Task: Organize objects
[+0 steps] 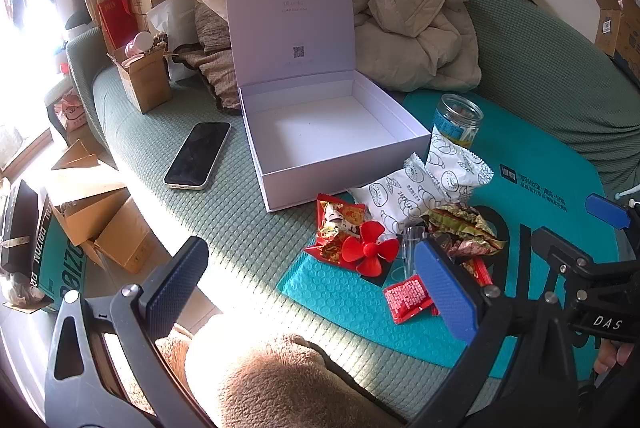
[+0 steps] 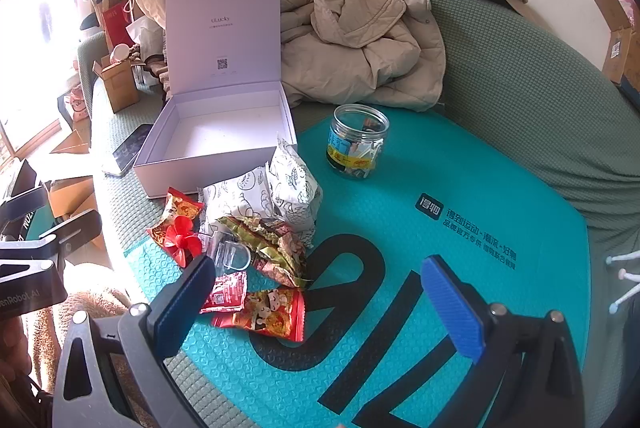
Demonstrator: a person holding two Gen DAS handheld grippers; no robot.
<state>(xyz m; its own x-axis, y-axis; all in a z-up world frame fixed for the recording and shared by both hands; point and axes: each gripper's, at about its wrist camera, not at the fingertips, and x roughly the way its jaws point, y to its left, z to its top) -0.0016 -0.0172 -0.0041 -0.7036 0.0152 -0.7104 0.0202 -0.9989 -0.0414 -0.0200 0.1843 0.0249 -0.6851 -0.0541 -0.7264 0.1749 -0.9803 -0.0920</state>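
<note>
Jaws wide, nothing between them: your left gripper (image 1: 320, 292) and right gripper (image 2: 320, 308), above the snack packets (image 2: 264, 252).

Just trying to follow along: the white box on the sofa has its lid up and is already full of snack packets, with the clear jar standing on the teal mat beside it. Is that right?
Not quite. The white box has its lid up, but it is empty inside; both wrist views show a bare floor. The snack packets lie in a heap on the teal mat in front of it. The clear jar does stand on the mat beside the box.
</note>
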